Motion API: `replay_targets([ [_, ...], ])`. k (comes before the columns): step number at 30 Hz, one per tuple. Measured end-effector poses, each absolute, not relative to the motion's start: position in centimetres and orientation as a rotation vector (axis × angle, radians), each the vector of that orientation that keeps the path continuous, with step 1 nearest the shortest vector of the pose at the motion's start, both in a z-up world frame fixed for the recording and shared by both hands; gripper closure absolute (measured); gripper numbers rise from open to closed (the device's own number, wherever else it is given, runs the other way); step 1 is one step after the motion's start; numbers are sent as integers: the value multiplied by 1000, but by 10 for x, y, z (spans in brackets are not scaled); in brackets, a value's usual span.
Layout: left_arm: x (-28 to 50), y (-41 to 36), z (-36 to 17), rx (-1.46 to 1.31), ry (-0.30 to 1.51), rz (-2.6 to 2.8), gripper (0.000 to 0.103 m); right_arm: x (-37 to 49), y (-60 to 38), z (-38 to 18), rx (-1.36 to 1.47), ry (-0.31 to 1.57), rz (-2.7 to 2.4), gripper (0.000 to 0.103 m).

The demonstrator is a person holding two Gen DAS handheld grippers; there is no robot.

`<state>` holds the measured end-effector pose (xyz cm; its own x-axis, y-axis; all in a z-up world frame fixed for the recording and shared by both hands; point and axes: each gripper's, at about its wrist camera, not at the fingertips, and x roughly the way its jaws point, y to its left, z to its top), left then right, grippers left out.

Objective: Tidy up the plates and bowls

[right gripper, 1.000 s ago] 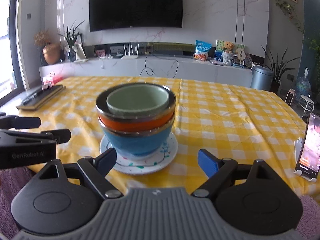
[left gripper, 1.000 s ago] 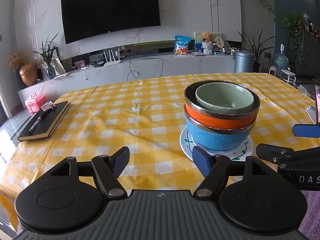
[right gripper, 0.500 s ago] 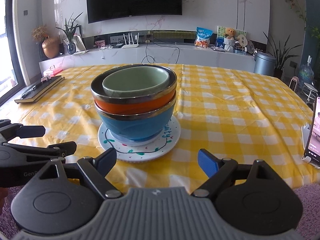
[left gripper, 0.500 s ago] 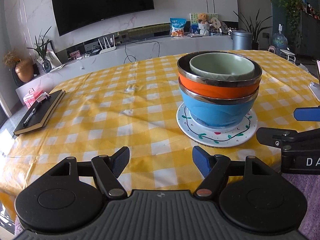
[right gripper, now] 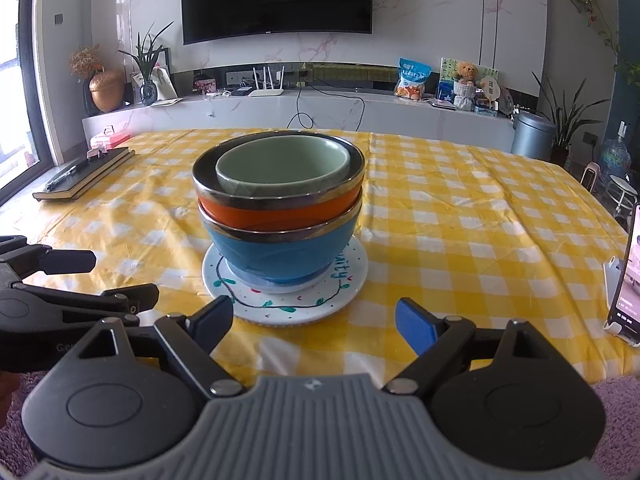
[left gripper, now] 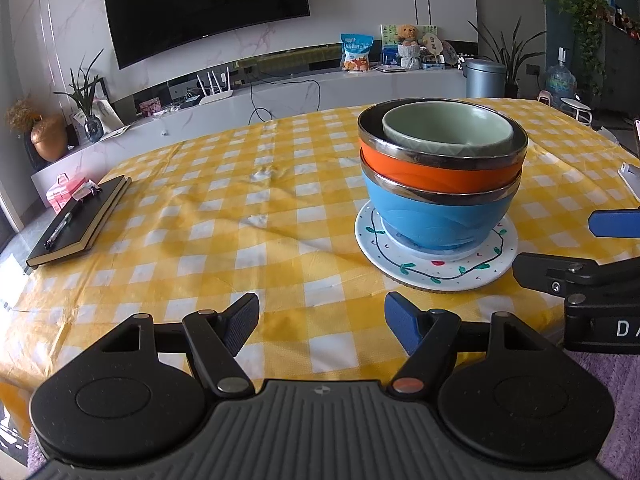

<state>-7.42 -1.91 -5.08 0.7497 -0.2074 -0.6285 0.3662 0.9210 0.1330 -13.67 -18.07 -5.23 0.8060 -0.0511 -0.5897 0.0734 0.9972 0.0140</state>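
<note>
left wrist view: left gripper (left gripper: 320, 320) has its jaws apart, nothing between them, hanging over the near edge of the table (left gripper: 200, 216).
stack: green bowl (left gripper: 448, 128) nested in orange bowl (left gripper: 436, 168), that nested in blue bowl (left gripper: 436, 216), all standing on a painted plate (left gripper: 436, 268), right of centre, toward the near edge.
right gripper here: only its blue pad and black linkage show at the frame's right edge (left gripper: 600, 256), just beside the plate, not touching it.
handling: green bowl looks ceramic, so rigid, glazed, probably slick and chippable. Orange and blue bowls have metal rims, likely steel-lined and lighter. Three nested pieces, so top-heavy if lifted by the plate.
grip: I'd pinch one bowl wall at the rim, inside and outside, top bowl first. The plate lies flat with little edge to get under.
only in this view: notebook with pen (left gripper: 80, 216) at the far-left edge, seen full length.
right wrist view: right gripper (right gripper: 314, 324) has its jaws wide, empty, aimed straight at the stack.
stack here: plate rim (right gripper: 352, 280) sits just beyond the fingertips, no contact.
left gripper here: seen side-on at the left (right gripper: 80, 280), fingers parted, empty.
only in this view: lettering on the plate's right rim, and a phone (right gripper: 628, 280) propped at the table's right edge.
</note>
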Motion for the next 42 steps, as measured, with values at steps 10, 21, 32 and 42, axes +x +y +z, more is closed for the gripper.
replay_targets([
  [10,-73,-19,-52,256,662,-316,19,-136,-181,-53,37,632,-68,15],
  [21,-74,-19,-53,260,664,-314,19,-137,-181,-53,35,629,-68,15],
  [32,-74,-19,-54,260,668,-314,19,-138,-181,-53,36,631,-69,15],
  [42,-75,-19,-53,261,670,-315,19,-138,-181,-53,37,629,-69,14],
])
